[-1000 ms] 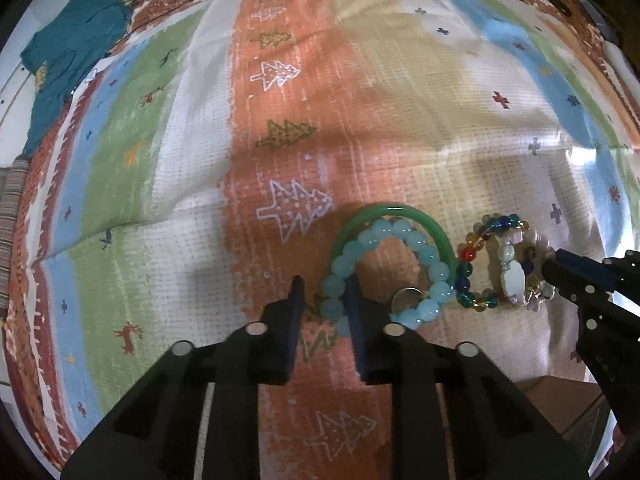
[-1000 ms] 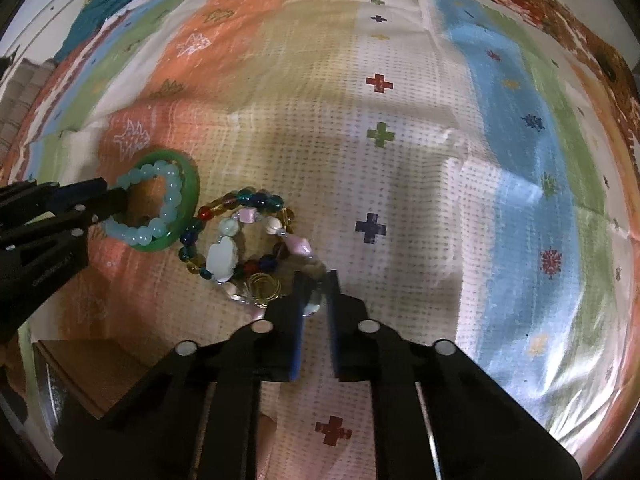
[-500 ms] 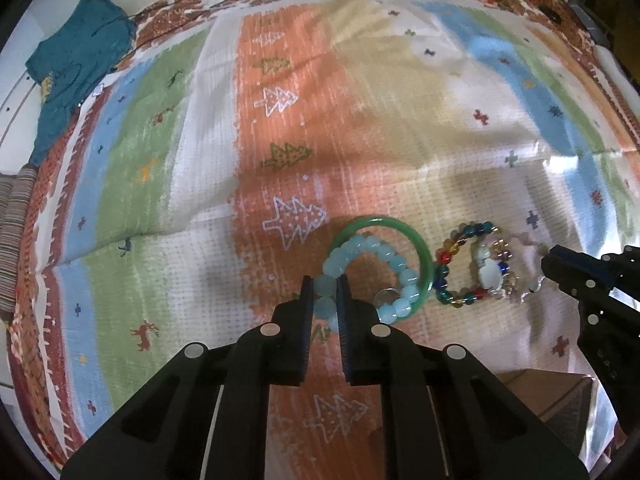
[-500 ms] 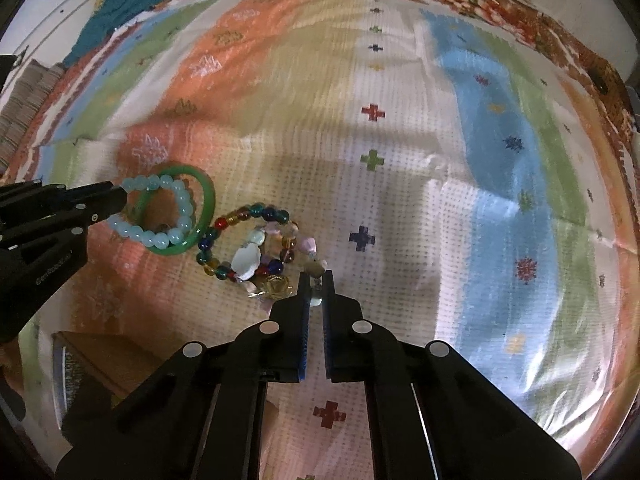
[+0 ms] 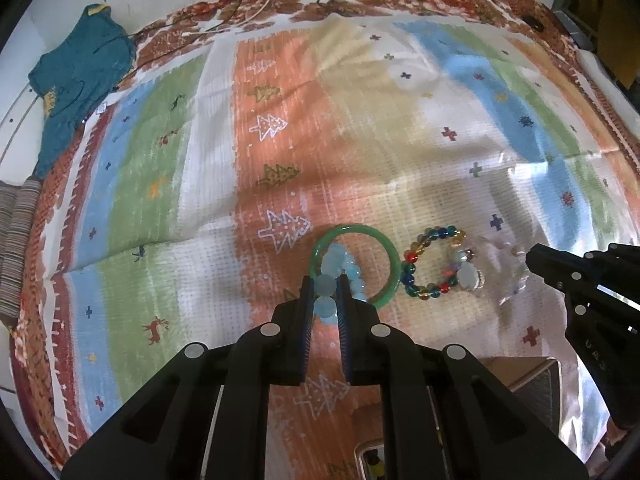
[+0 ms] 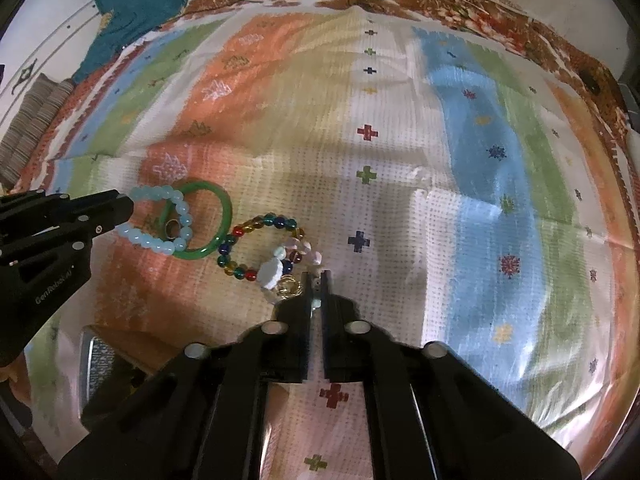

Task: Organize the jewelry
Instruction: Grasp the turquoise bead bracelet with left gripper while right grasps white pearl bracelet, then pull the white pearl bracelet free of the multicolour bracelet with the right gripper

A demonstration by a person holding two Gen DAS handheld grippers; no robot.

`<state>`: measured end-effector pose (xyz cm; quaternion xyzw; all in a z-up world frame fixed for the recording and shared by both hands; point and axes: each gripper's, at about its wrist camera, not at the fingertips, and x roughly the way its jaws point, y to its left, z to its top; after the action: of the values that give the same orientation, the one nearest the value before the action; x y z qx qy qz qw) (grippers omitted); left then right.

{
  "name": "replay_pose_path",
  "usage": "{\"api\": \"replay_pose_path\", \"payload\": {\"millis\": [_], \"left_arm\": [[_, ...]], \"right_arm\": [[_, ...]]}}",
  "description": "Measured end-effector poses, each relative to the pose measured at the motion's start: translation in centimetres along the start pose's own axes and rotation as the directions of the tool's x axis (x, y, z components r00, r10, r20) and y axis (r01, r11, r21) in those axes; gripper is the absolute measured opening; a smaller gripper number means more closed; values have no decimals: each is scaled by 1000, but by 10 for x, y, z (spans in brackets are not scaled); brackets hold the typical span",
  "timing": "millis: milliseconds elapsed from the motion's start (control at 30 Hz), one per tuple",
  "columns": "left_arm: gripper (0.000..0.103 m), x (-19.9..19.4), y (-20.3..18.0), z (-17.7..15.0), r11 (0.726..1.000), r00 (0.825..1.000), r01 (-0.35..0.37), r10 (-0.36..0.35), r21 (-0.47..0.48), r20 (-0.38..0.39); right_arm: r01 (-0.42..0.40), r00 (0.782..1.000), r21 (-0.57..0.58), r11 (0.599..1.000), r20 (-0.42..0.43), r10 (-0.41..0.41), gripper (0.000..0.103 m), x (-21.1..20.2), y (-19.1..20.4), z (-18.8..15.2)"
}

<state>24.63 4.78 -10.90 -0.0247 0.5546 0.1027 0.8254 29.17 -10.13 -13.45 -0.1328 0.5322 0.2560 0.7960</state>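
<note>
My left gripper (image 5: 324, 285) is shut on a pale blue bead bracelet (image 5: 337, 263), whose loop hangs over a green bangle (image 5: 394, 258) lying on the striped cloth. From the right wrist view the same gripper (image 6: 129, 209) holds the blue bracelet (image 6: 160, 245) above the bangle (image 6: 227, 209), and a small metal ring (image 6: 173, 229) lies inside the bangle. My right gripper (image 6: 316, 280) is shut on a bead of a pale pink bracelet (image 6: 306, 246) with a white charm (image 6: 271, 273). That bracelet overlaps a multicoloured bead bracelet (image 6: 240, 233).
A striped, patterned cloth (image 5: 360, 140) covers the whole surface. A wooden box (image 5: 520, 372) sits at the near edge between the grippers. A teal garment (image 5: 76, 72) lies far left, cables (image 5: 256, 4) run along the far edge, and striped fabric (image 5: 16, 232) sits at the left rim.
Both grippers have risen. The left one closed on the blue bracelet and drew its loop up off the cloth. The right one closed on a bead of the pink bracelet.
</note>
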Motion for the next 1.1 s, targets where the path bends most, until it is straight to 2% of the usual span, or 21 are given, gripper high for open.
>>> {"api": "replay_pose_path", "payload": {"millis": [300, 500, 567, 600, 1100], "left_arm": [[11, -16, 4, -4, 1000, 1000, 19, -19, -16, 22], [11, -17, 6, -6, 999, 1000, 28, -28, -20, 13], [11, -17, 5, -5, 999, 999, 34, -34, -16, 11], [11, -16, 4, -5, 999, 999, 35, -35, -13, 11], [11, -7, 2, -4, 1000, 1000, 29, -29, 1, -5]], "right_arm": [[-20, 1000, -3, 1000, -7, 20, 1, -5, 4, -4], [11, 999, 29, 1000, -33, -10, 2, 1, -1, -7], [13, 999, 43, 999, -32, -11, 30, 3, -5, -7], [11, 1000, 49, 999, -26, -10, 48, 3, -7, -8], [38, 995, 40, 998, -93, -34, 48, 38, -15, -4]]}}
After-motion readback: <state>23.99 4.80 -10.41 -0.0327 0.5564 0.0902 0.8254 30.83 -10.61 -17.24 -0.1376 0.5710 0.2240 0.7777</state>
